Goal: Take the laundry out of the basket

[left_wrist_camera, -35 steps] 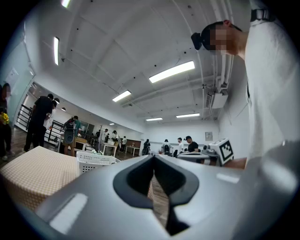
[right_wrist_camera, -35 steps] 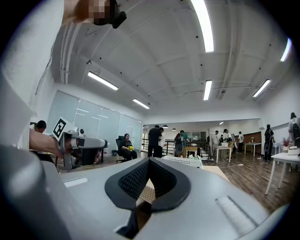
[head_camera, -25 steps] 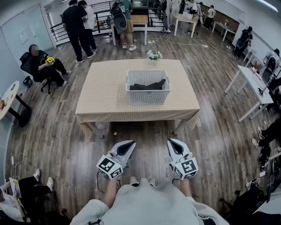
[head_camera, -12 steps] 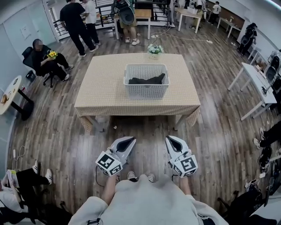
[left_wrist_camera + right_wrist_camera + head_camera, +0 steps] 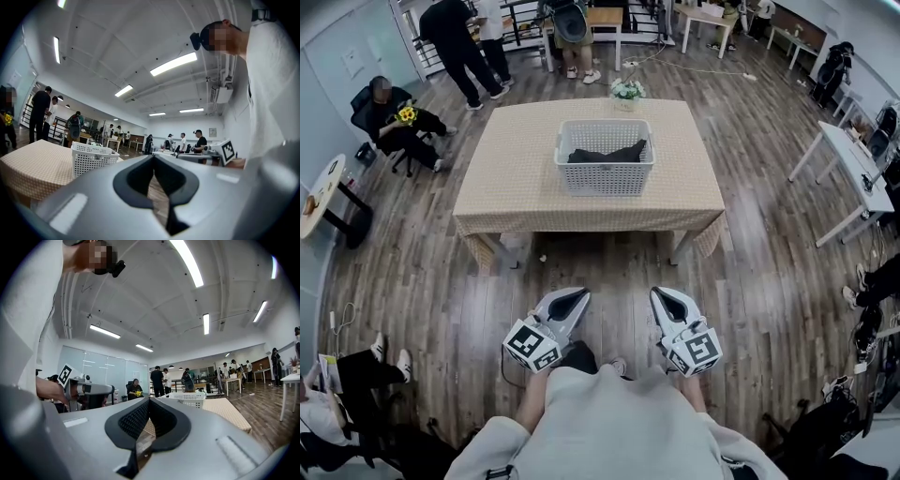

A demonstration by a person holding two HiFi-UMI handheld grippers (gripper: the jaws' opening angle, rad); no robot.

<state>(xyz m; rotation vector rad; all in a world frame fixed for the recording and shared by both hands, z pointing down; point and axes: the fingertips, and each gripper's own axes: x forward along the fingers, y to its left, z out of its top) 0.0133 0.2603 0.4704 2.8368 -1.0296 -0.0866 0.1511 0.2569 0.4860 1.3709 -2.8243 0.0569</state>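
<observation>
Dark laundry (image 5: 607,153) lies in the basket (image 5: 605,180), apparently untouched. Left hand-held gripper (image 5: 577,293) and right hand-held gripper (image 5: 661,293): closed, empty, well short of the basket.

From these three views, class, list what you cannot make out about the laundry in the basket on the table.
- Dark laundry: in the head view only its top shows above the white laundry basket wall. The number and kind of pieces are too small to tell.
- Left gripper view: the basket's wall hides the laundry altogether.
- Right gripper view: the basket is tiny, and the right gripper hides part of it.
</observation>
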